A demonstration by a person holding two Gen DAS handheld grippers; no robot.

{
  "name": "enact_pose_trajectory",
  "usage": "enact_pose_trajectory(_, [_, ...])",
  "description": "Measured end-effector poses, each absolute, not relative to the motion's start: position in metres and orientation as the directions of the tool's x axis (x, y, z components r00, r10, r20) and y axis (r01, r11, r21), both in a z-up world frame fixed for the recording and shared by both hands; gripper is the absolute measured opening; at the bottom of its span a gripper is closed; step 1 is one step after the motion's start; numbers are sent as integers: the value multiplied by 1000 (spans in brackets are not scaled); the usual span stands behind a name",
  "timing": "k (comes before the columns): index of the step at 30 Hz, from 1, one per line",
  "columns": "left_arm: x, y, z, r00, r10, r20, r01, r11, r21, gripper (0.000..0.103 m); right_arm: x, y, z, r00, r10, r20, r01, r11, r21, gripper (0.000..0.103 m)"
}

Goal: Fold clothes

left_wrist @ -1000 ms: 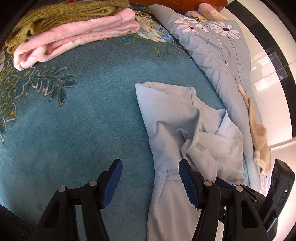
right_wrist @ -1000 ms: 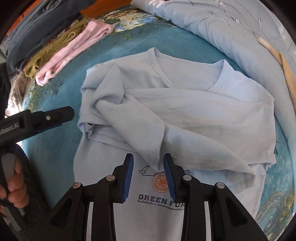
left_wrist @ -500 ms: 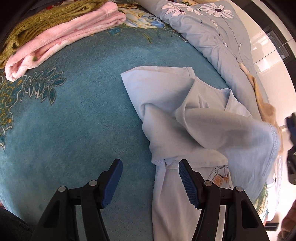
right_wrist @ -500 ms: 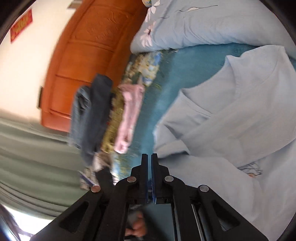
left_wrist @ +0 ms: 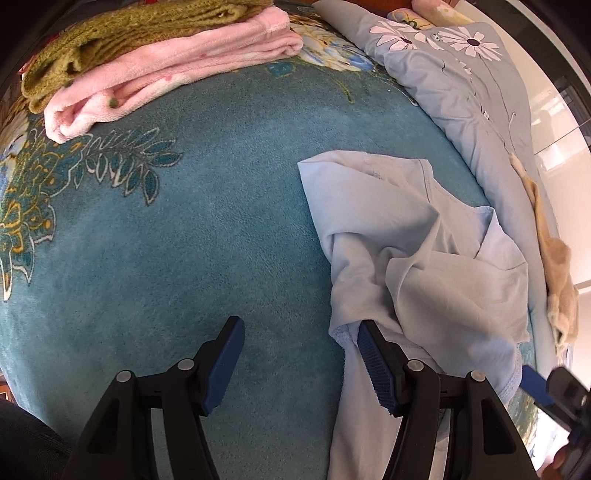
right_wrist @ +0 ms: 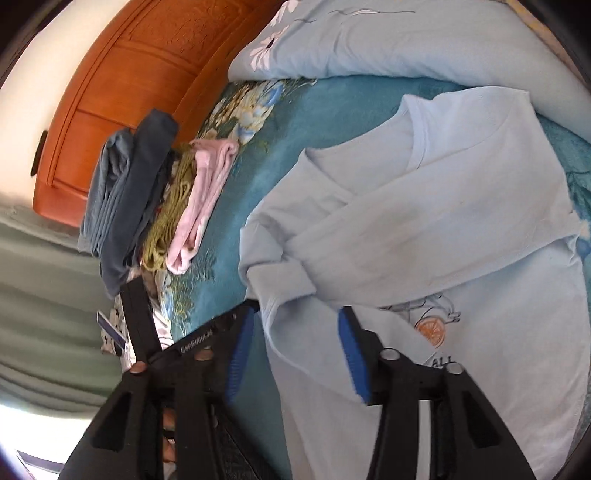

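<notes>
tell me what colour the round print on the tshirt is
Orange, on the pale blue t-shirt; the print shows best in the right wrist view.

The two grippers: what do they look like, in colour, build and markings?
The left gripper and right gripper are alike: black plastic linkage arms with triangular cut-outs and round silver pivot pins, each finger lined with a ribbed blue pad. In the right wrist view, small white lettering, too blurred to read, shows on one black arm.

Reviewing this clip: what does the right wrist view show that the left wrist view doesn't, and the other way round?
Only the right wrist view shows the orange wooden headboard, the folded dark blue garments and the orange print on the shirt. Only the left wrist view shows the beige cloth at the bed's edge. Both show the light blue T-shirt, the folded pink fleece, the olive knit, the teal floral blanket and the daisy-print quilt.
</notes>
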State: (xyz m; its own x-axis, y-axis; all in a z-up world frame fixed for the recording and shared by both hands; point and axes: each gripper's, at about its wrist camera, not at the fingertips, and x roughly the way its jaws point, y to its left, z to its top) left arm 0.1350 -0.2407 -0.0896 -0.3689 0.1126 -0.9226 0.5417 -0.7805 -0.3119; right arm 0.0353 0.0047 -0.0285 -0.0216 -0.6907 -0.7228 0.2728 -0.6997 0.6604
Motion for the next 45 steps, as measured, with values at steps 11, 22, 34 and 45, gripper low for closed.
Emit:
enact_pose_trajectory(11, [136, -244, -89, -372, 119, -921, 554, -768, -323, 67, 56, -56, -55, -95, -360, -928, 503, -822, 268, 19])
enact_pose_trajectory(22, [136, -247, -89, -376, 116, -919, 560, -762, -325, 67, -3, 38, -46, -47, -965, -256, -57, -253, 966, 4])
enact_pose_trajectory(34, [136, -248, -90, -369, 106, -923, 564, -764, -314, 66, -14, 134, -139, -227, -899, -374, -446, -245, 861, 31])
enact_pose_trajectory(45, [142, -245, -79, -408, 142, -902, 539, -760, -363, 67, -10, 159, -75, -254, -742, -621, -224, -579, 784, 38])
